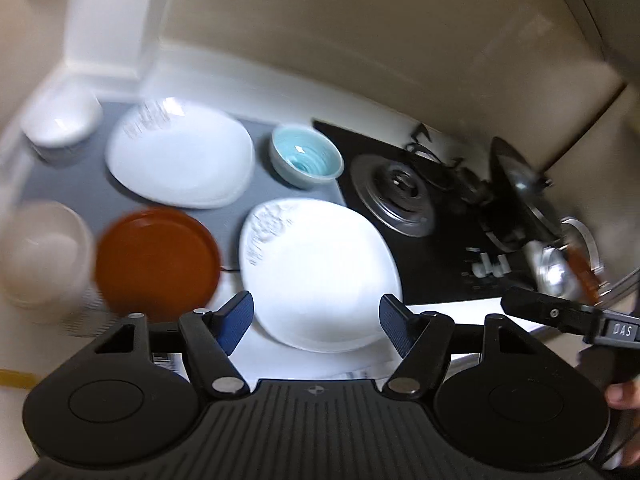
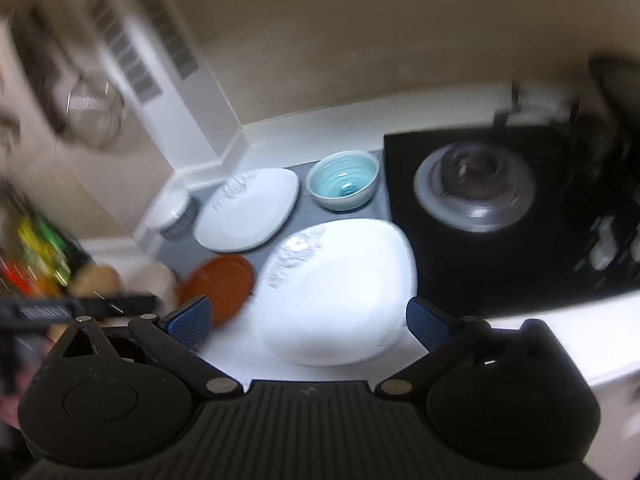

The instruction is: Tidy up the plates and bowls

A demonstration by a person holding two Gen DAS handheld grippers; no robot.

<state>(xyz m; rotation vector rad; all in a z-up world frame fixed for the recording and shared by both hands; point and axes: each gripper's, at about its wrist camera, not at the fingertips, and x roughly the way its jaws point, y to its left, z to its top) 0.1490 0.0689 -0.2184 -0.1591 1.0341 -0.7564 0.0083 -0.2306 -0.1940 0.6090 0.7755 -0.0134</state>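
Both the left gripper (image 1: 316, 322) and the right gripper (image 2: 308, 322) are held wide apart, with nothing grasped, above the near white plate (image 1: 320, 272). A second white plate (image 1: 180, 156) lies farther left. The teal bowl (image 1: 306, 156), seen empty, stands beside the stove (image 1: 404, 196).

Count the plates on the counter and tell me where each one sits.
3. A white plate nearest, beside the stove; a second white plate farther back on the grey mat; a brown plate to the left. No others show, though blur limits certainty.
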